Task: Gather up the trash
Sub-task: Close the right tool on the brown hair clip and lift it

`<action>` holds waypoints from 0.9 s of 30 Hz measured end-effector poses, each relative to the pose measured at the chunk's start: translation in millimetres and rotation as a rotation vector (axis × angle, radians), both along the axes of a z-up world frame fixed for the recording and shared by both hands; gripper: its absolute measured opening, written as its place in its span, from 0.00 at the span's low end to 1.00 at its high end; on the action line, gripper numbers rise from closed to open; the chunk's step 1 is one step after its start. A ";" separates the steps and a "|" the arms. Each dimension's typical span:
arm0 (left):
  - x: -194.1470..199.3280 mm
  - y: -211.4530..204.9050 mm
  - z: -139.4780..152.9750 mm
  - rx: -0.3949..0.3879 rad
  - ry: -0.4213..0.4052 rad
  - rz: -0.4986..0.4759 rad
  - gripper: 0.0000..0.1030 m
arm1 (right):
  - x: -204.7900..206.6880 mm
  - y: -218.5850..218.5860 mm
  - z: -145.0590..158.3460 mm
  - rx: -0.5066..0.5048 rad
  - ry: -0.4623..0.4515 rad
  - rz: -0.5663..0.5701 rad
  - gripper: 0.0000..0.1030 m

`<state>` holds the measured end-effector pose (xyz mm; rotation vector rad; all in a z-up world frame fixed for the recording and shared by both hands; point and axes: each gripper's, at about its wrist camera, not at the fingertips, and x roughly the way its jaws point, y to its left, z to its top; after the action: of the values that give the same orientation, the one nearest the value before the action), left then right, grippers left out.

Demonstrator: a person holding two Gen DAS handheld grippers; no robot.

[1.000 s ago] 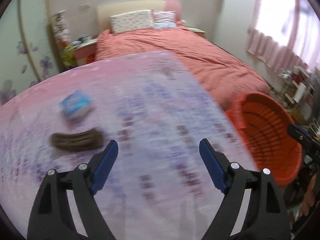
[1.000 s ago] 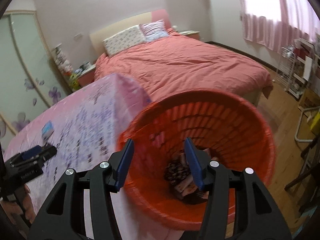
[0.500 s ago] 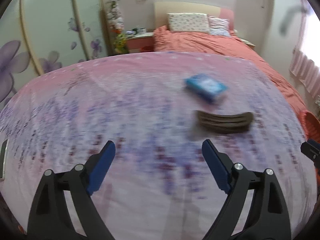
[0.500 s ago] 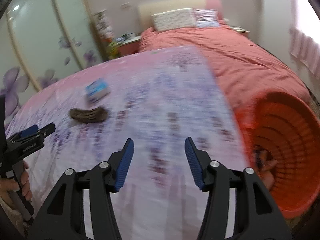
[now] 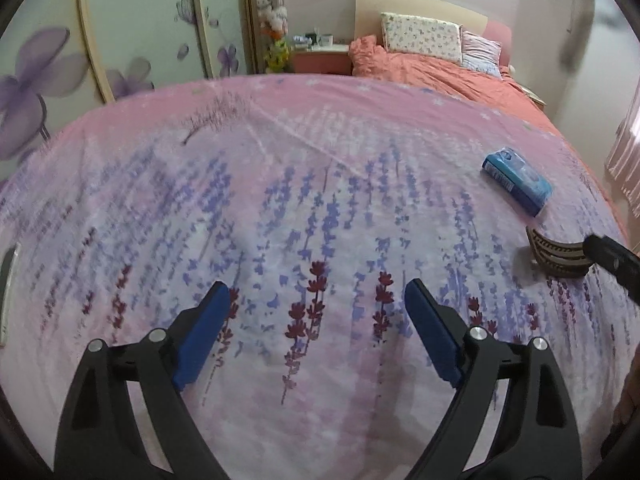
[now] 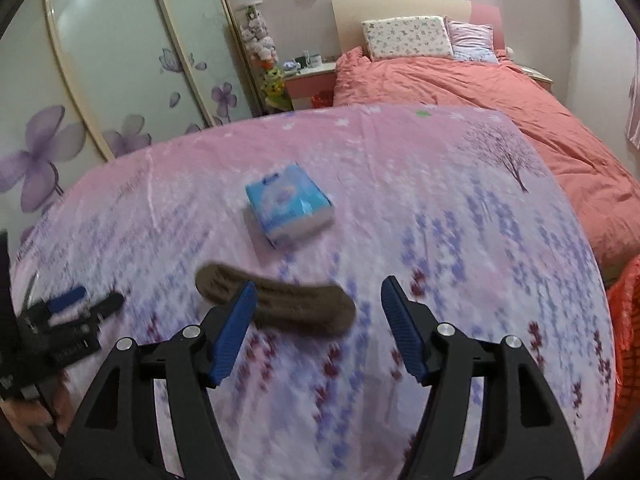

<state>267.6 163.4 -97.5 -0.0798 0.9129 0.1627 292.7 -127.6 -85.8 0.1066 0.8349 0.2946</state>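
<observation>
The brown sock (image 6: 276,306) lies crosswise on the bench (image 6: 460,240) just ahead-left of the right gripper (image 6: 316,330), whose empty jaws are opening, nearer than the open, empty left gripper (image 5: 318,330).

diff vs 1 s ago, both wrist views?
Both grippers swung away from the orange basket to the floral sheet. Right gripper, over the basket before, now nears the brown sock, fingers opening, empty. Left gripper open, empty. Sock and blue tissue pack unmoved.
</observation>
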 end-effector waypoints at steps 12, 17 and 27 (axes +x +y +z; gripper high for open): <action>9.8 1.0 -6.2 -0.002 0.031 0.000 0.87 | 7.1 -3.2 -7.7 -0.092 0.065 -0.074 0.37; 11.6 -0.2 -9.3 -0.007 0.028 0.005 0.88 | -22.4 -6.8 -1.1 -0.065 0.092 -0.003 0.37; 8.7 2.6 -11.1 0.000 0.032 0.008 0.89 | -21.7 26.0 -12.1 -0.069 0.096 0.059 0.46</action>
<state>276.3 165.9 -108.6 -0.0809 0.9450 0.1715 271.0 -101.7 -97.8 0.0319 0.9436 0.3173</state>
